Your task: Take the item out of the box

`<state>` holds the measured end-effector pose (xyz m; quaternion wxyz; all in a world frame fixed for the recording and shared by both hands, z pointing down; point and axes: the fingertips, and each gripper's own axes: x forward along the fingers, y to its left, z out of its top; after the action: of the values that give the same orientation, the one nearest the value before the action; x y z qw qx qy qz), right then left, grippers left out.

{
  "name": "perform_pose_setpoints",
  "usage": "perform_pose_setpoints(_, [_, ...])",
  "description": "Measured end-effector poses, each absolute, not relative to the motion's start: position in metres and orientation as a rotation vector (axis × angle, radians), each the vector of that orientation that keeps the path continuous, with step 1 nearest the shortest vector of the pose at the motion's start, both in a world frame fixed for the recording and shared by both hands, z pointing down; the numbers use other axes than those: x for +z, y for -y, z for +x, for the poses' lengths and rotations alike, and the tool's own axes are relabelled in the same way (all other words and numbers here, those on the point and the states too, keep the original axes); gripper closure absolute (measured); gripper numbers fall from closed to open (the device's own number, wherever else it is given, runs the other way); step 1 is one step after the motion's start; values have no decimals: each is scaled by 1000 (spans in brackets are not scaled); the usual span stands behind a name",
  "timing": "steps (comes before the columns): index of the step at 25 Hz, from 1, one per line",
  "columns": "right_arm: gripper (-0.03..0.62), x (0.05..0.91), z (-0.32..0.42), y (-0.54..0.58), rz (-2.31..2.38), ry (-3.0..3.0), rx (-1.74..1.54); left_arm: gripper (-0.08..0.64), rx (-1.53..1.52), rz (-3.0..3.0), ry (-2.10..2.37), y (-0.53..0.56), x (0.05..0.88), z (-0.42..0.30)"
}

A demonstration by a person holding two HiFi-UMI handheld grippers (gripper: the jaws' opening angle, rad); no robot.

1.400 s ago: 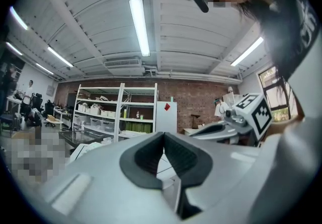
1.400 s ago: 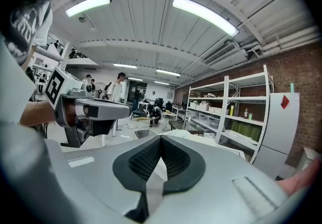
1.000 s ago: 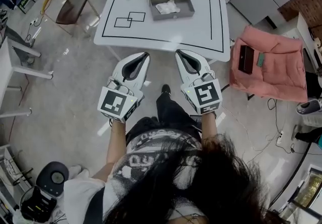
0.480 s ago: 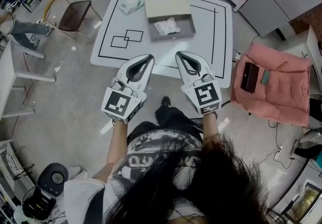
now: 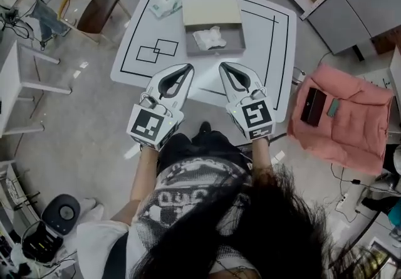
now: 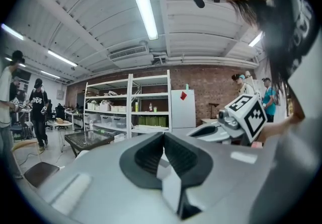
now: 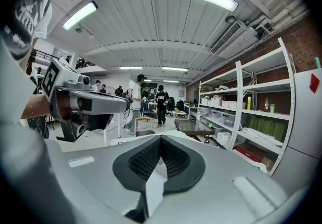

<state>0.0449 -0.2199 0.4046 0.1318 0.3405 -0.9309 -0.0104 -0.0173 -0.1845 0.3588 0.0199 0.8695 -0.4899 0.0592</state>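
A grey open box sits on the white table at its far middle, with its beige lid lying behind it. A crumpled white item lies inside the box. My left gripper and right gripper are held side by side over the table's near edge, short of the box. Both are shut with nothing between the jaws. In the left gripper view the left gripper points at shelves across the room. The right gripper likewise aims out into the room in the right gripper view.
A white packet lies at the table's far left corner. Black rectangles are drawn on its left half. A brown chair stands to the left, a pink cushioned seat to the right. Shelving and people fill the room.
The table and box have drawn nearer and shifted right in the head view as the person stepped forward. Both grippers now reach over the table's near edge, still shut.
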Motion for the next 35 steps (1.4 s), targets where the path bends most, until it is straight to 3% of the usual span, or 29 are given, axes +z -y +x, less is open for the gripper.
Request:
perform_pose_setpoints(18, [595,420,47,248,986,2650,41,560,196,2696,1516,206,364,-28])
perform_pose_setpoints(28, [594,453,25,296,966,2523,66,560,235,2718,1475,236,364,-70])
perform_pose_setpoints(35, [559,498,-4,341,845,2410,108,560,268,2735,1411,257,371,-101])
